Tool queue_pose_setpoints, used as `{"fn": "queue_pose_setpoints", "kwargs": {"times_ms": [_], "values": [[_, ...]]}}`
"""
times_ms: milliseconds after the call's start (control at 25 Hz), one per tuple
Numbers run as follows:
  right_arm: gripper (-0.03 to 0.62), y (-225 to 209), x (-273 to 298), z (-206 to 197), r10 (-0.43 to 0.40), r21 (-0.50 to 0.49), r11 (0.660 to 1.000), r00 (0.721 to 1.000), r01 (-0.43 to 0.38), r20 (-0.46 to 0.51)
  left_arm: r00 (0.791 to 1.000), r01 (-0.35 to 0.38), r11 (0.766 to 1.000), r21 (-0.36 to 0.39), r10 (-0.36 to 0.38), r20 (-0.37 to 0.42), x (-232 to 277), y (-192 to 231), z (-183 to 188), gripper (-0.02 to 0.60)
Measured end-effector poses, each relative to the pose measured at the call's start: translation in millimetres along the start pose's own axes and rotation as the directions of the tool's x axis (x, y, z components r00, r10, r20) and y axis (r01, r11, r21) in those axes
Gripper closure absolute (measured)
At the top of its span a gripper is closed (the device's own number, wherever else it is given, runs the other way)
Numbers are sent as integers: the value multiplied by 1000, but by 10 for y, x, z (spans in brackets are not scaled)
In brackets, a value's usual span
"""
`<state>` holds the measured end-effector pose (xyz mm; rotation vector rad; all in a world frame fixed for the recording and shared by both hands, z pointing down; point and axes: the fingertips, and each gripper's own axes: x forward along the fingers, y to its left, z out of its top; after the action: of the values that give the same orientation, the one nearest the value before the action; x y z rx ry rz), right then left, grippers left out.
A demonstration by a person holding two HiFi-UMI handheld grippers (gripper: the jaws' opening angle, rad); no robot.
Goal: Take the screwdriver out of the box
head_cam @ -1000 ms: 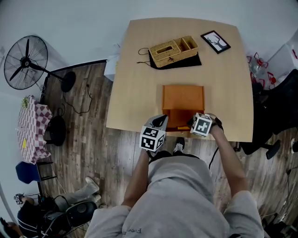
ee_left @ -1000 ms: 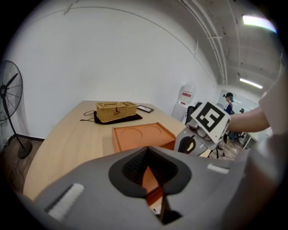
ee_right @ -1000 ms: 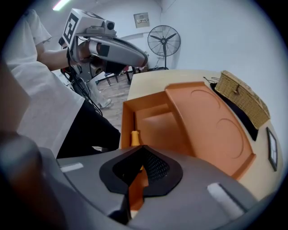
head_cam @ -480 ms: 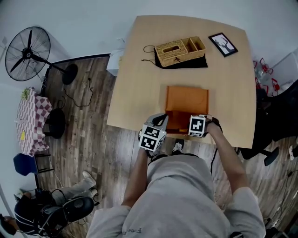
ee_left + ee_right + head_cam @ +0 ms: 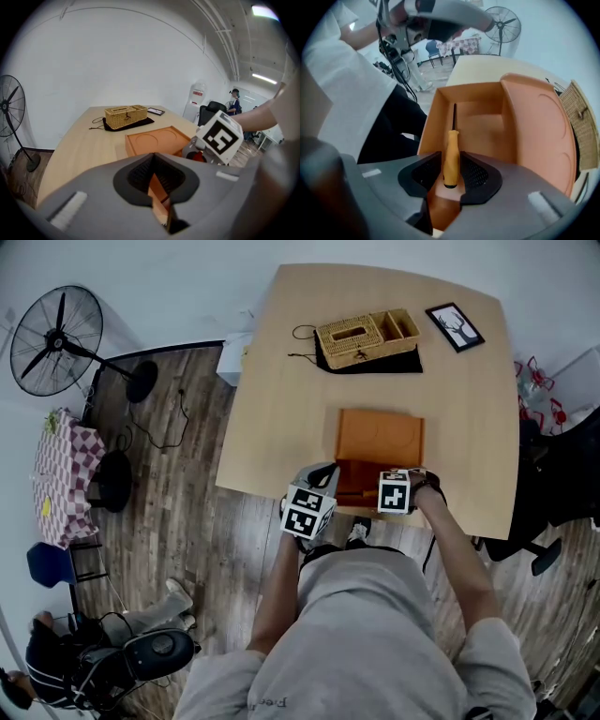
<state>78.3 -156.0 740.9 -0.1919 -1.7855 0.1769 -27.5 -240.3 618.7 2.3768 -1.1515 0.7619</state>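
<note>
Leaning over the table [image 5: 281,381], we've got the box [image 5: 380,432] at its near edge. Left gripper [image 5: 157,187] is pinched on the box wall, and right gripper [image 5: 451,176] is squeezed round the screwdriver [image 5: 450,154], which lies inside the box.

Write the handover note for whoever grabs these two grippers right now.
Left gripper: fingers shut on an edge of the open orange box, which sits at the near edge of the light wooden table.
Right gripper: fingers shut on the handle of the yellow-handled screwdriver; it is inside the box, dark shaft pointing away.
Done: box open, screwdriver gripped.
Left: lift the screwdriver clear of the box.
</note>
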Motion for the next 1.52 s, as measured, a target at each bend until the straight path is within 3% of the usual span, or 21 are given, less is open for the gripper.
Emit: {"fn": "queue_pose_setpoints", "kwargs": {"times_ms": [120, 320, 480, 880, 1520], "values": [[483, -37, 186, -82, -67, -40, 997, 996, 64, -64, 1000, -4, 1000, -2, 4, -5, -15, 34, -26, 528], [479, -68, 210, -44, -81, 34, 996, 997, 81, 6, 1000, -11, 998, -63, 11, 15, -19, 132, -57, 528], [478, -90, 210, -50, -94, 50, 994, 996, 94, -2, 999, -5, 995, -100, 9, 36, 15, 130, -21, 528], [479, -74, 252, -61, -106, 27, 994, 990, 109, -91, 999, 9, 995, -103, -5, 44, 43, 52, -50, 528], [477, -80, 230, -31, -95, 53, 994, 994, 98, -52, 999, 23, 995, -101, -19, 37, 81, 68, -49, 526]]}}
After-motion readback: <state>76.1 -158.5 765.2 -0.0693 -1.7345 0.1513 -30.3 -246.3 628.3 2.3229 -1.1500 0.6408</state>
